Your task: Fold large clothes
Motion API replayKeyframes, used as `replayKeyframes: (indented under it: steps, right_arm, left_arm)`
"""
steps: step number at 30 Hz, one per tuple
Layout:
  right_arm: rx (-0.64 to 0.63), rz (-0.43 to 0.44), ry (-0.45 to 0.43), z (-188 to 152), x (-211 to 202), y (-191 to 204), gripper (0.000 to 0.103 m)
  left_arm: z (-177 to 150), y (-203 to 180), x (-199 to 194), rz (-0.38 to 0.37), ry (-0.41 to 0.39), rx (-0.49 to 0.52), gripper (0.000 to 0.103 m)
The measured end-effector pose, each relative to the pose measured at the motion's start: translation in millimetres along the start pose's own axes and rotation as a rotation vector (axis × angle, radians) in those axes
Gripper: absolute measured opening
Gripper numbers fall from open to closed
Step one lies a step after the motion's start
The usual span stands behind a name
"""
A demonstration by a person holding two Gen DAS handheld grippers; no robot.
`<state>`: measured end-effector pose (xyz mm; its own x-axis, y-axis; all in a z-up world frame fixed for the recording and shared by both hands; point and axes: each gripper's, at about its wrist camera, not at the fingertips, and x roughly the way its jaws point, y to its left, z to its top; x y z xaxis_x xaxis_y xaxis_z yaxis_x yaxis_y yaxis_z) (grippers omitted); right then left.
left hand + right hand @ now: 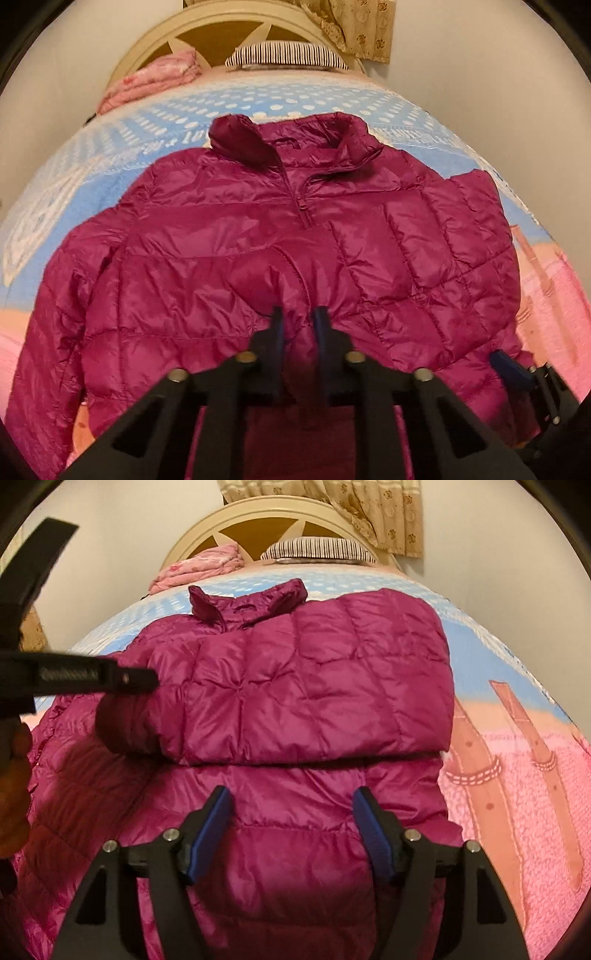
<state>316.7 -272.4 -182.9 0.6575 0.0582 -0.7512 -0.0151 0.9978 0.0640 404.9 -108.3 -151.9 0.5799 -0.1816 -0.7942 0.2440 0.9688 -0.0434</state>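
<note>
A magenta quilted puffer jacket (236,236) lies front up on the bed, collar toward the headboard. Its right sleeve (443,236) is folded across the chest, and it shows in the right wrist view (314,686). My left gripper (298,317) is shut on the cuff end of that folded sleeve, near the jacket's middle. My right gripper (291,805) is open and empty, hovering just above the jacket's lower body (295,849). The right gripper's blue pad also shows at the right edge of the left wrist view (511,369). The left gripper's black body (74,675) crosses the right wrist view.
The jacket lies on a blue, white and pink patterned bedspread (517,775). A cream headboard (221,33), a striped pillow (286,57) and folded pink bedding (155,79) are at the far end. A beige curtain (369,513) hangs behind.
</note>
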Motion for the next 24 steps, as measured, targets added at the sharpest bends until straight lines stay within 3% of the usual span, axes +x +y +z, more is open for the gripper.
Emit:
replayKeyframes:
  steps: [3, 10, 15, 17, 18, 21, 22, 24]
  right_arm:
    - [-0.01, 0.006, 0.002, -1, 1, 2, 0.078]
    - [-0.025, -0.011, 0.004, -2, 2, 4, 0.079]
    - [-0.033, -0.021, 0.017, -2, 6, 7, 0.08]
    - [-0.032, -0.015, 0.02, -2, 5, 7, 0.08]
    - [-0.029, -0.005, 0.025, -2, 3, 6, 0.081]
    - [-0.009, 0.025, 0.048, -2, -5, 1, 0.08]
    - [0.001, 0.028, 0.044, -1, -11, -2, 0.08]
    - [0.029, 0.011, 0.035, 4, -24, -9, 0.08]
  left_arm:
    - [-11, 13, -14, 0.008, -0.021, -0.002, 0.009]
    - [-42, 46, -38, 0.106, -0.061, 0.042, 0.009]
    - [-48, 42, -43, 0.169, -0.069, 0.098, 0.021]
    - [-49, 39, -55, 0.193, -0.125, 0.116, 0.024]
    - [-49, 37, -64, 0.212, -0.166, 0.132, 0.03]
    - [-49, 34, -88, 0.269, -0.296, 0.151, 0.088]
    - [-49, 36, -96, 0.275, -0.352, 0.143, 0.09]
    - [-46, 36, -101, 0.27, -0.389, 0.146, 0.09]
